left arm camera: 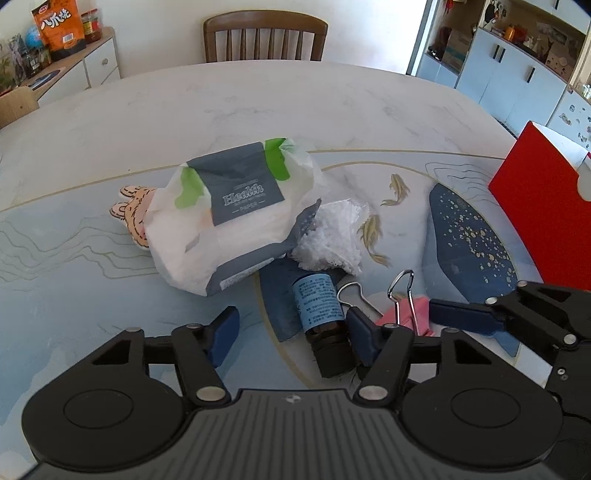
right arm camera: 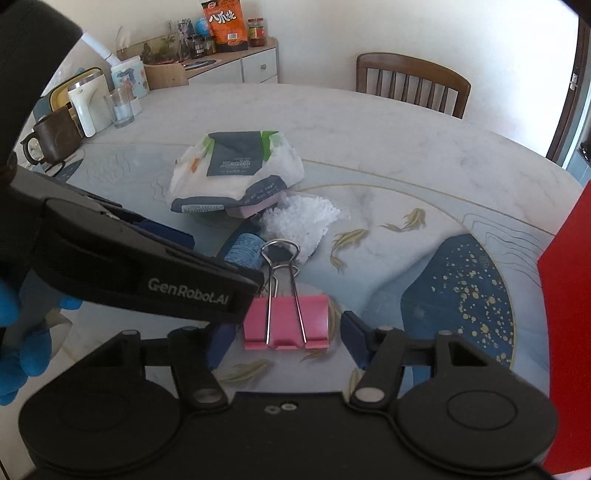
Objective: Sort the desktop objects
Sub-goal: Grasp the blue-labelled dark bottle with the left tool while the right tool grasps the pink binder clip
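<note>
Here, in the left wrist view, the left gripper (left arm camera: 291,334) hangs low over the table (left arm camera: 258,96) with its jaws half spread; a small brown bottle (left arm camera: 323,321) with a blue printed label lies between them, its dark cap toward the camera, close against the right finger and well clear of the left one, so nothing is pinched. Just beyond sits a soft tissue pack (left arm camera: 236,214) whose grey panel reads "Health" and "PAPER", a cartoon paper cutout (left arm camera: 135,214) peeking from under its left end. A crumpled white mesh wad (left arm camera: 332,236) touches the pack's near corner. Right of the bottle stands a pink binder clip (left arm camera: 406,310) with wire handles, and the right gripper reaches in past it. A red box (left arm camera: 546,206) stands open at the far right; its contents cannot be seen. On a sideboard an orange snack bag (left arm camera: 59,26) carries Chinese characters. In the right wrist view, the right gripper (right arm camera: 286,339) straddles the pink binder clip (right arm camera: 286,321) with jaws partly spread, a gap showing on the right side while the left side is hidden, so a grip cannot be told. The left gripper's body crosses in front, marked "GenRobot.AI", held by a blue-gloved hand (right arm camera: 18,354). A brown mug (right arm camera: 55,136) and a glass (right arm camera: 120,107) stand at the table's far left.
</note>
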`<state>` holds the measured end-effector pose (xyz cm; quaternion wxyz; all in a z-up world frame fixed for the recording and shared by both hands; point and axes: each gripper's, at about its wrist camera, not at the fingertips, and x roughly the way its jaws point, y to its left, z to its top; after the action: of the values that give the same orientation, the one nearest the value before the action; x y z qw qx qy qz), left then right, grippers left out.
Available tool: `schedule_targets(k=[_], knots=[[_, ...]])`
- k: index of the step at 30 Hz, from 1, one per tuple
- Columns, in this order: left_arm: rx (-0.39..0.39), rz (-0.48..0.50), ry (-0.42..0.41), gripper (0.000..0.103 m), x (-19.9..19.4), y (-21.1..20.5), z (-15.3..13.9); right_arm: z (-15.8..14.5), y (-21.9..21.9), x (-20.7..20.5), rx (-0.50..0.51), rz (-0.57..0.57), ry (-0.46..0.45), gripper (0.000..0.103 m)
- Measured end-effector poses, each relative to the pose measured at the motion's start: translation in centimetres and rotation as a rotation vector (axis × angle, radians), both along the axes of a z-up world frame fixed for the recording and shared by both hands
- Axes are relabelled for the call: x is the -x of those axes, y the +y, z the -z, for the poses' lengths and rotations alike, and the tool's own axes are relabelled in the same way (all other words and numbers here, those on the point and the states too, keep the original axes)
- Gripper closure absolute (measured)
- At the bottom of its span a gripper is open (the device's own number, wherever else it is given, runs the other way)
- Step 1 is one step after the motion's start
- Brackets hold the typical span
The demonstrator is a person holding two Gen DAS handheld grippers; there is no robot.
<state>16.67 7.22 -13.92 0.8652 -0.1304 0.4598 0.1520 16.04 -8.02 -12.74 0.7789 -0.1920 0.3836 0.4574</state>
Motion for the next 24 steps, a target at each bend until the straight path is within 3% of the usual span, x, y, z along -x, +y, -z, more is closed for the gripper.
schedule_targets(k=[4, 8, 12, 24], knots=[[0.005, 0.011, -0.006, 0.053, -0.3, -0.3, 0.0, 0.3, 0.1, -0.2, 0.003, -0.002, 0.004, 0.048], [0.008, 0.031, -0.013, 0.069, -0.5, -0.7, -0.1, 0.4, 0.2, -0.5, 0.002, -0.013, 0.003, 0.054], [0.004, 0.037, -0.018, 0.075, -0.5, -0.9, 0.0, 0.4, -0.1, -0.8, 0.007, -0.013, 0.002, 0.054], [0.008, 0.032, -0.023, 0.079, -0.1, -1.4, -0.1, 0.0, -3.5, -2.2, 0.005, 0.070, 0.032, 0.055]])
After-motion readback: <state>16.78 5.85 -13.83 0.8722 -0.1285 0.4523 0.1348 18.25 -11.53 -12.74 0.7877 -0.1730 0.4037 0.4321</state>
